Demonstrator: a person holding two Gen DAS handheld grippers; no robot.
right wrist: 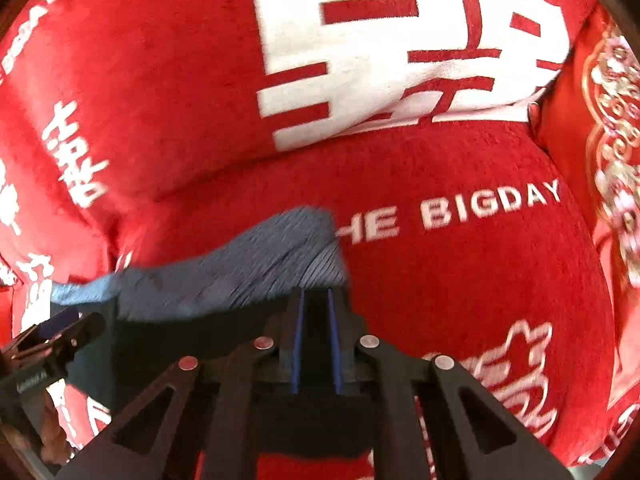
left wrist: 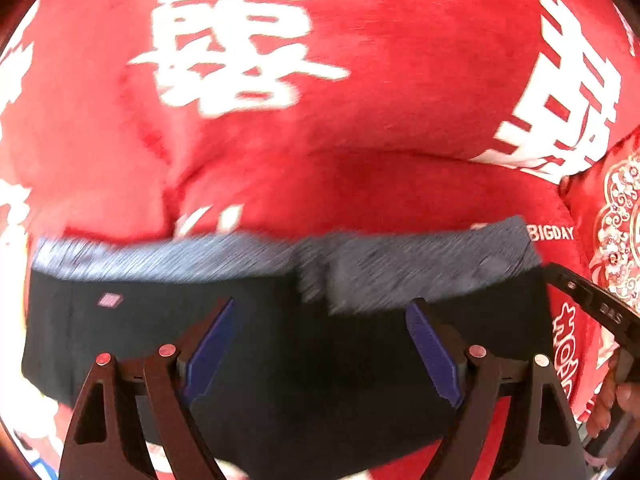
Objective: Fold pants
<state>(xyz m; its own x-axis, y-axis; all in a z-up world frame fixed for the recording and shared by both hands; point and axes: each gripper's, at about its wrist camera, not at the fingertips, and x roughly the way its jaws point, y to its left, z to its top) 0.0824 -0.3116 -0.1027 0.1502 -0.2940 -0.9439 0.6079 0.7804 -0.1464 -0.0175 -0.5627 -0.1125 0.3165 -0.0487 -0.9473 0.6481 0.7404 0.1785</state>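
Note:
The pants point(left wrist: 248, 320) are dark navy with a grey ribbed waistband point(left wrist: 400, 264). They lie on a red blanket. My left gripper point(left wrist: 320, 316) is open, its blue pads wide apart just above the dark cloth. My right gripper point(right wrist: 316, 300) is shut on the right corner of the pants, right next to the waistband point(right wrist: 240, 264). The right gripper's arm shows at the right edge of the left wrist view point(left wrist: 592, 300). The left gripper shows at the left edge of the right wrist view point(right wrist: 52, 340).
A red plush blanket point(left wrist: 360, 80) with large white characters and the words "THE BIGDAY" point(right wrist: 488, 204) covers the surface and has soft folds. A red cushion with gold embroidery point(right wrist: 612, 160) lies at the right.

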